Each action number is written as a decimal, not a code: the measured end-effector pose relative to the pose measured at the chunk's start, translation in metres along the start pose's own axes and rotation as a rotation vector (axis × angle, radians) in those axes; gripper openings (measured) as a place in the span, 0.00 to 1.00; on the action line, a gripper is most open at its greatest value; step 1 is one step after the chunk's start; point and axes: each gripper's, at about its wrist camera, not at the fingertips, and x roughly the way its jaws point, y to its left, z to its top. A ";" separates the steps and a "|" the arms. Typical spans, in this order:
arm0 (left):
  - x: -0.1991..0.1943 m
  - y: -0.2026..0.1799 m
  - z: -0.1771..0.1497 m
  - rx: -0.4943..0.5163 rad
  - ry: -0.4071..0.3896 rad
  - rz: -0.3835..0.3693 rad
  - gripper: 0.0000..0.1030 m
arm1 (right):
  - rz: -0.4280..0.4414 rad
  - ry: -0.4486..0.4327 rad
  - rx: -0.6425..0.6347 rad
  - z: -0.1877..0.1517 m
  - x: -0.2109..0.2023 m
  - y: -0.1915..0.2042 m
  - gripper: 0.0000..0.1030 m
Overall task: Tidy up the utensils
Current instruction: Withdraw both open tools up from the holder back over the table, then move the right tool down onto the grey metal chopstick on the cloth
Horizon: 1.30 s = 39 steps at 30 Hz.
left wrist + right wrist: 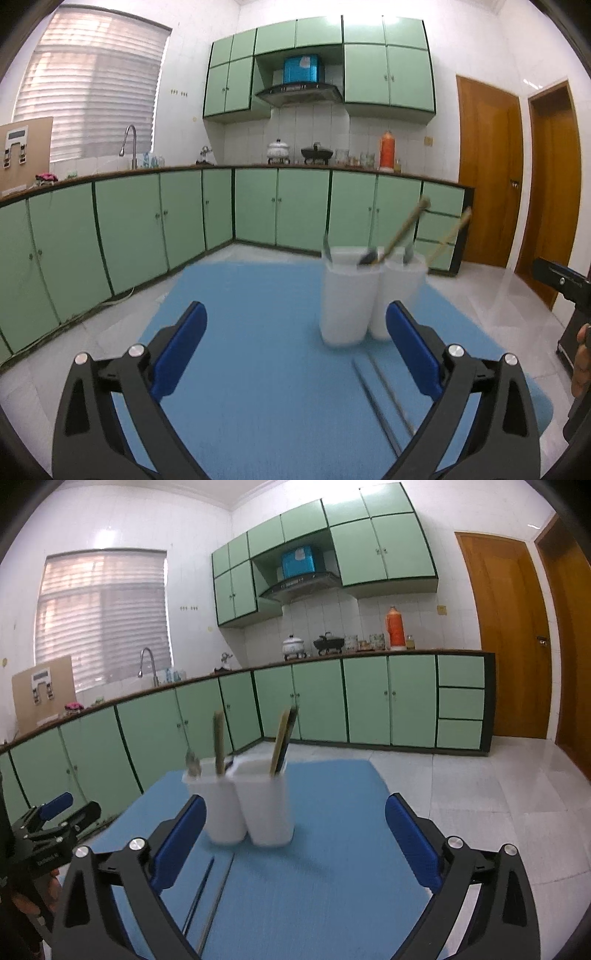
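Note:
Two white utensil holders (pixel 349 299) (pixel 264 805) stand side by side on a blue mat (pixel 240 295) (pixel 351 849). Wooden-handled utensils (pixel 406 225) (pixel 282 738) and a metal spoon (pixel 192 764) stick out of them. A pair of dark chopsticks (pixel 380 398) (pixel 214 893) lies flat on the mat in front of the holders. My left gripper (pixel 295 310) is open above the mat, with the holders just inside its right finger. My right gripper (pixel 295 801) is open too, the holders near its left finger. Nothing sits between either pair of pads.
The mat lies on a pale tiled floor (pixel 480 794). Green base cabinets (pixel 147 221) run along the back and left under a counter with a sink tap (pixel 129 140), pots and an orange flask (pixel 396 627). Wooden doors (pixel 487 166) stand at the right.

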 end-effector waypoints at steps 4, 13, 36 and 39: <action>-0.009 -0.002 -0.035 0.007 0.039 0.018 0.92 | -0.014 0.025 -0.002 -0.036 -0.008 0.012 0.93; -0.032 -0.008 -0.091 0.050 0.058 0.018 0.92 | -0.051 0.041 0.031 -0.106 -0.025 0.029 0.92; -0.064 -0.006 -0.152 0.029 0.074 0.006 0.83 | 0.016 0.081 -0.100 -0.168 -0.043 0.080 0.48; -0.064 -0.005 -0.155 0.023 0.081 0.008 0.83 | 0.031 0.093 -0.111 -0.171 -0.042 0.084 0.40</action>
